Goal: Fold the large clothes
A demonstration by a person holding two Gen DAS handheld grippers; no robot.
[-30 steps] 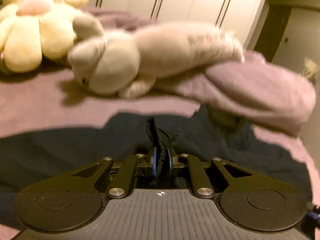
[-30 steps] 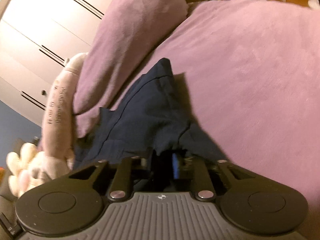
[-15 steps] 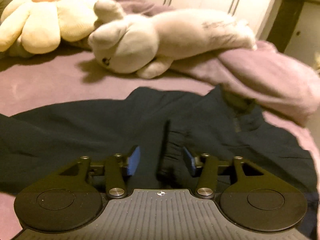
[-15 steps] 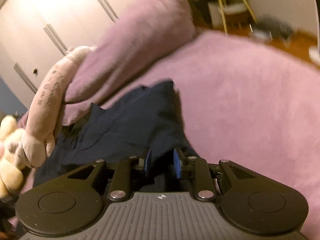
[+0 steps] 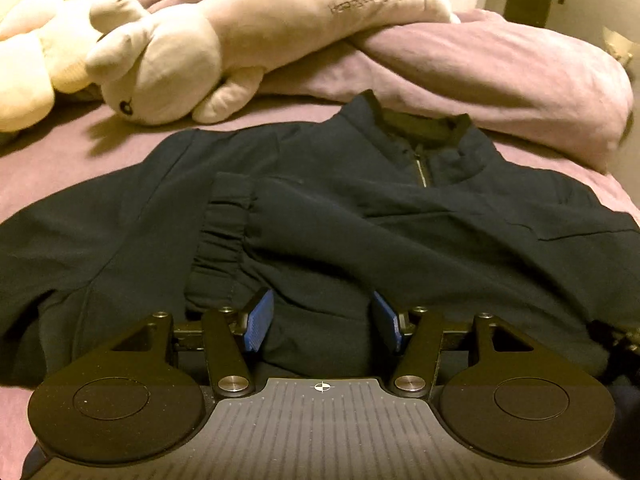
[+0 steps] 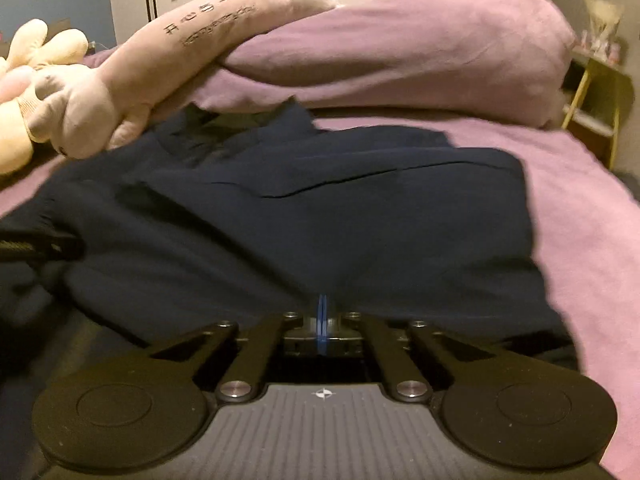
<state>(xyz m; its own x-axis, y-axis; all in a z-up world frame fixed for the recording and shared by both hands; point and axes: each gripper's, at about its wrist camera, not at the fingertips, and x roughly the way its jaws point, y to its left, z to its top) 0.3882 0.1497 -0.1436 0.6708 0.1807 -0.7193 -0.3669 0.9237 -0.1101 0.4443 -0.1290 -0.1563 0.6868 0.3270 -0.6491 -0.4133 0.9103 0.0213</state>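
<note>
Only the left view shows the jacket (image 5: 400,216) zipper (image 5: 420,168) and folded-over cuff (image 5: 224,236) on the bed (image 5: 80,152); left gripper (image 5: 322,322) gapes wide, while the right gripper (image 6: 322,316) is pressed closed at the hem, fabric pinch unclear.

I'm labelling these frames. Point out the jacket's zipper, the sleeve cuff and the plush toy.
zipper (image 5: 420,170): left wrist view, its metal teeth below the collar.
cuff (image 5: 218,236): left wrist view, gathered elastic.
plush toy (image 5: 160,64): left wrist view, head.
</note>
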